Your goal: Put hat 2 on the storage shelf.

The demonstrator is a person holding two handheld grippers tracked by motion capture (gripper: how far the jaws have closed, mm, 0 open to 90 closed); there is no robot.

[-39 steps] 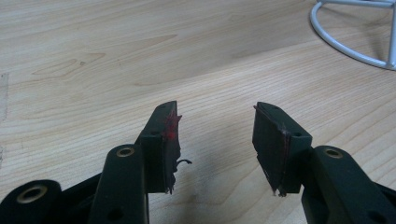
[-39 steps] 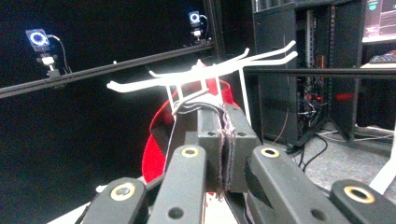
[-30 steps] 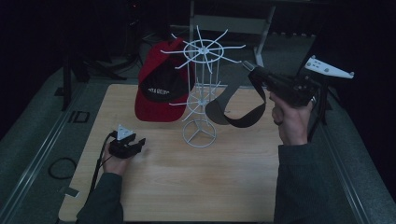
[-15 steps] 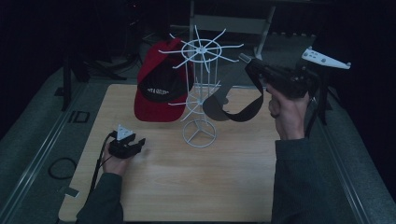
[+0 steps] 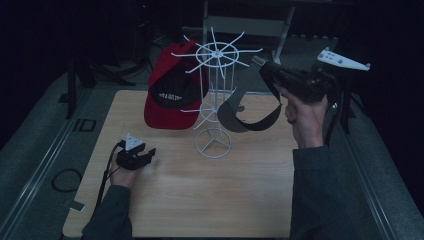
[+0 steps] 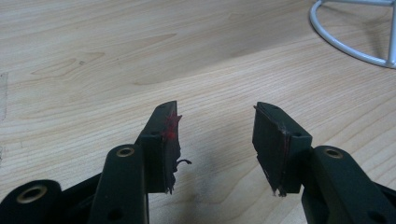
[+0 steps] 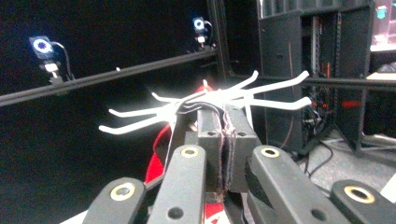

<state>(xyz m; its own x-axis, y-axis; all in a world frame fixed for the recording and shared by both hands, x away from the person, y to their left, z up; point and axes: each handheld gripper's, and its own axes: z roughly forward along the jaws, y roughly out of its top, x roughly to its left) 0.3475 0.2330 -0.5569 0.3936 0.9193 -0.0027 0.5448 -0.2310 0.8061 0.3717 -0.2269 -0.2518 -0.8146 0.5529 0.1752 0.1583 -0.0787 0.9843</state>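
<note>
while the right gripper (image 5: 257, 62) has its jaws clenched on the thin strap of a dark grey cap (image 5: 240, 116), the cap hangs curved beside the white wire rack (image 5: 214, 95), just under its spoked top. left gripper (image 5: 145, 156) rests on the pale woodgrain desk (image 5: 210, 195), jaws released. red fabric cap (image 5: 172, 92) on the rack's far side.

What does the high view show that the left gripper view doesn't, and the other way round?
High view: a red cap hung on the white wire rack, and the right gripper shut on a dark cap beside that rack. Left gripper view: a close look at the left gripper with its jaws open, red smears on one pad. Shared: the wooden table and the rack's ring base.
</note>
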